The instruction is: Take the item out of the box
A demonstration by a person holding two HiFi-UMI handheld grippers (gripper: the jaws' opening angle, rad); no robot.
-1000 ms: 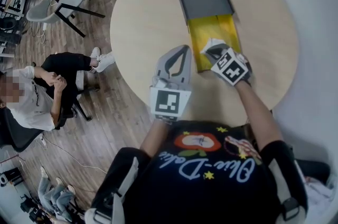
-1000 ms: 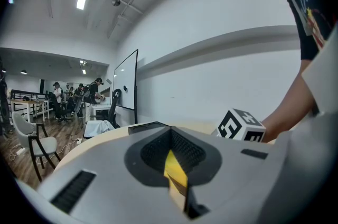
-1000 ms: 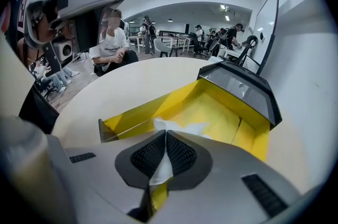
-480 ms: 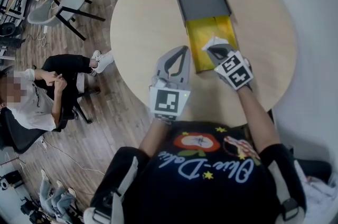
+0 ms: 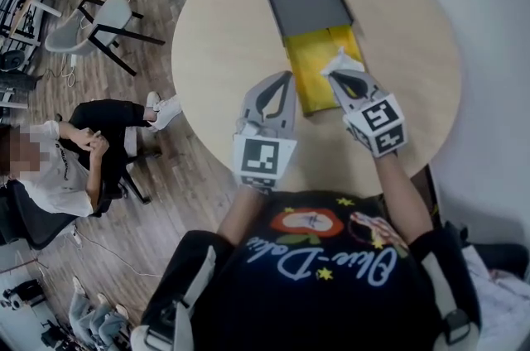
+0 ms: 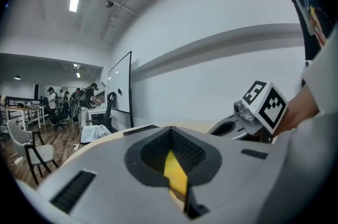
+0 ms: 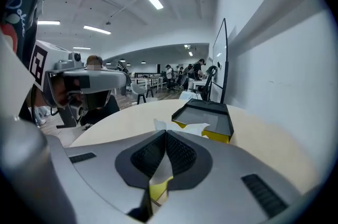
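Note:
A box lies on the round table: a dark grey sleeve point(image 5: 305, 2) with a yellow inner tray point(image 5: 319, 64) slid out toward me. My right gripper point(image 5: 335, 76) is over the tray's right part, shut on a crumpled white paper point(image 5: 341, 60) that sticks up past its tips. In the right gripper view the paper point(image 7: 182, 127) shows between the jaws point(image 7: 165, 136), with the box point(image 7: 208, 118) beyond. My left gripper point(image 5: 284, 79) is at the tray's left edge, jaws closed, with a yellow strip point(image 6: 176, 178) between them.
The light wooden table point(image 5: 224, 35) ends close to my body. A person point(image 5: 62, 155) sits on a chair on the wooden floor at left. A grey chair point(image 5: 99, 10) stands farther back. A white wall runs along the right.
The right gripper has drawn back toward me and risen a little, and the white paper has come up with it. The left gripper has stayed in place.

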